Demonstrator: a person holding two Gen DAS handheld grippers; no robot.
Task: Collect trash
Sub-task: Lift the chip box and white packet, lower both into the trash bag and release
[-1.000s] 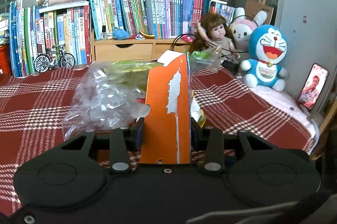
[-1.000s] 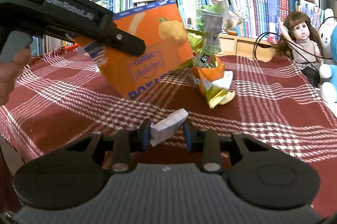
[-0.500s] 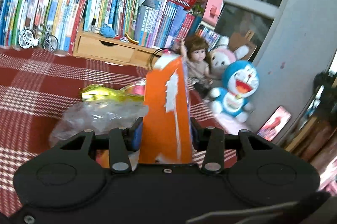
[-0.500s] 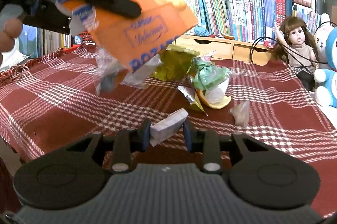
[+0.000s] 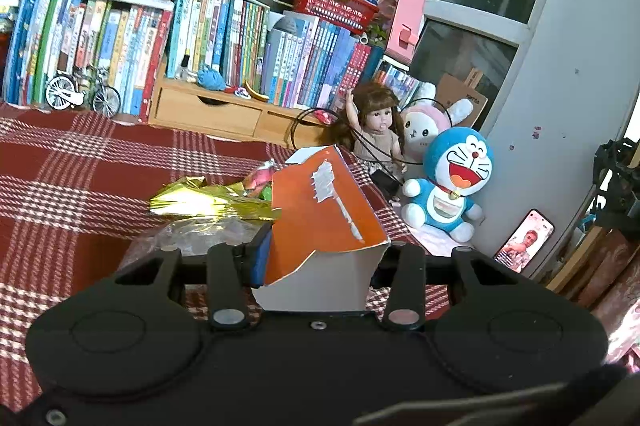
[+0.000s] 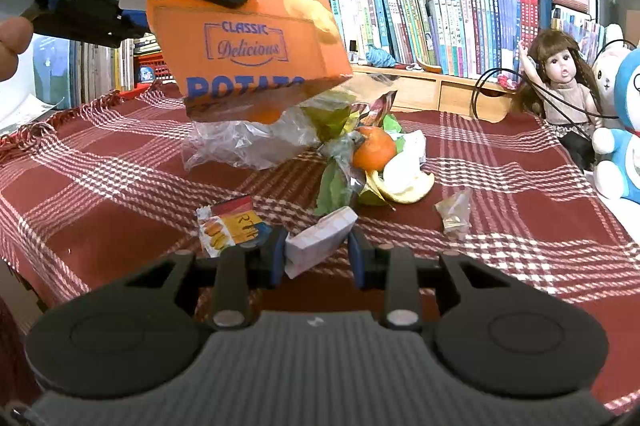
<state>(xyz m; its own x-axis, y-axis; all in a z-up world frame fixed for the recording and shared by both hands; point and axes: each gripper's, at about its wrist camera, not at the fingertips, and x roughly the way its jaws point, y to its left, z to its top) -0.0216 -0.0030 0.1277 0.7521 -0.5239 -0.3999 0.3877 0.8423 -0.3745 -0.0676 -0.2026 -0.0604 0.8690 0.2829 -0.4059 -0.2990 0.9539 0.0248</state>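
My left gripper point(image 5: 318, 258) is shut on an orange potato-snack box point(image 5: 320, 209), held tilted in the air with its torn open end toward the camera. In the right wrist view the same box point(image 6: 248, 41) hangs at upper left, above a trash pile on the red checked cloth point(image 6: 100, 226). The pile holds a clear plastic bag point(image 6: 248, 141), orange peel point(image 6: 376, 149), green wrappers and a gold foil packet point(image 5: 208, 203). My right gripper point(image 6: 317, 256) is shut on a small white folded paper point(image 6: 320, 238), low over the cloth in front of the pile.
A small snack wrapper point(image 6: 230, 226) and a crumpled clear wrapper point(image 6: 454, 211) lie near my right gripper. Books and a wooden drawer shelf point(image 5: 208, 109) line the back. A doll point(image 6: 564, 85), a blue plush point(image 5: 452, 185) and a phone point(image 5: 524, 246) stand at the right.
The left gripper has risen and rolled, tipping the orange box. In the right wrist view the box moved up and left, uncovering the pile and the snack wrapper. The right gripper stayed still.
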